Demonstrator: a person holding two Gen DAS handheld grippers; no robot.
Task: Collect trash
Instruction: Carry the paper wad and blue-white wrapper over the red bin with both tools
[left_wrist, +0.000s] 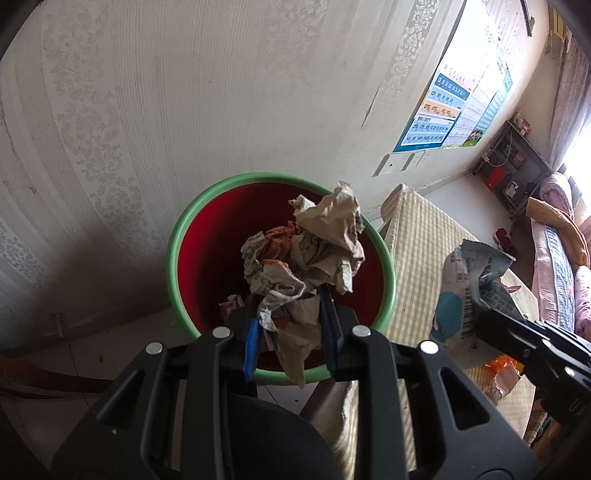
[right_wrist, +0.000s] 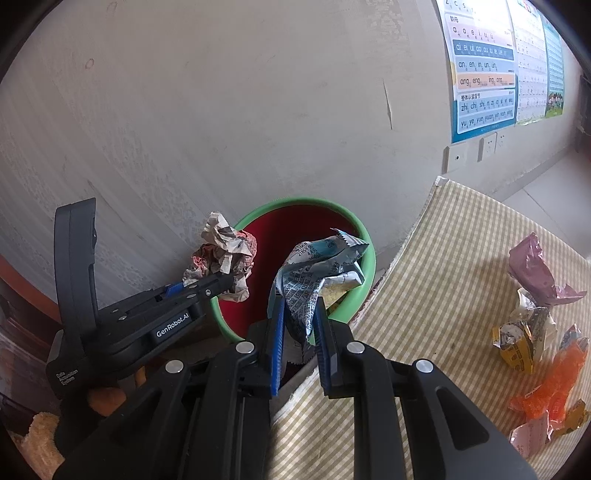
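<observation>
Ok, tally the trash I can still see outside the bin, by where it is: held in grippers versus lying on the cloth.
Held in grippers: 2, crumpled paper and blue-white wrapper
Lying on the checked cloth: 4, pink bag, yellow wrapper, orange wrapper, pale pink wrapper
Total: 6

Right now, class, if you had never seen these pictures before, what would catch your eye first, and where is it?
First, the bin, red inside with a green rim, standing against the wall. Over it, the left hand-held gripper is shut on a ball of crumpled paper, and the right hand-held gripper is shut on a silver-blue wrapper. More wrappers lie on the checked cloth to the right.
</observation>
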